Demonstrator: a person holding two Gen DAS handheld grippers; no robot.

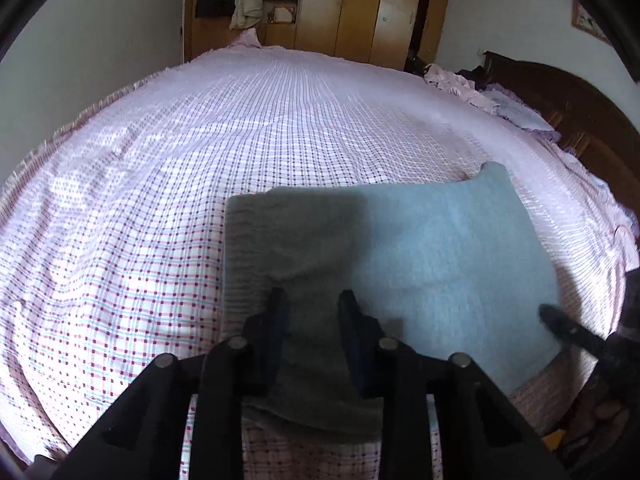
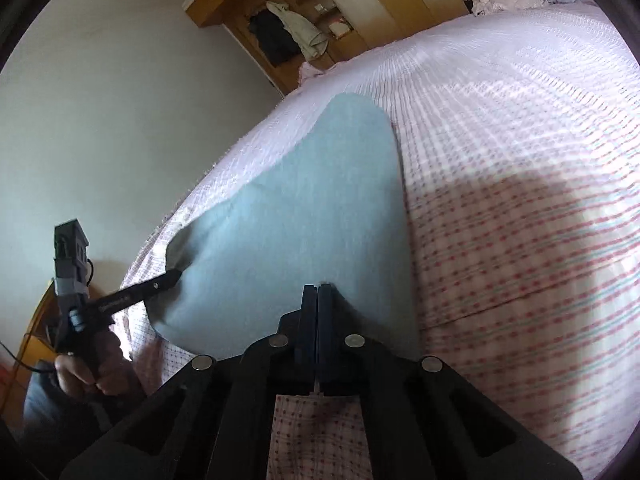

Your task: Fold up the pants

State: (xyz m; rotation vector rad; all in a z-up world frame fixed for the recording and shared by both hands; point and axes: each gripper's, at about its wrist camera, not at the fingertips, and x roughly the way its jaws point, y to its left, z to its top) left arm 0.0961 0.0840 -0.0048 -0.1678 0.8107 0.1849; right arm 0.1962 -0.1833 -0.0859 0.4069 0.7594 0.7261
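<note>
Spreading out beyond both claws, a pink checked bedspread is carrying the folded blue pants. The left gripper is standing with fingers parted over the pants' near edge, gripping nothing. The right gripper is pressing its fingers together at the pants' near edge.

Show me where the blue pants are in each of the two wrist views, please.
Left wrist view: the pants lie in the lower centre and right, on the checked bedspread, under the open left gripper.
Right wrist view: the pants fill the centre left, and the right gripper is shut at their near edge.
Shared landmark: the wooden wardrobe behind the bed.
</note>
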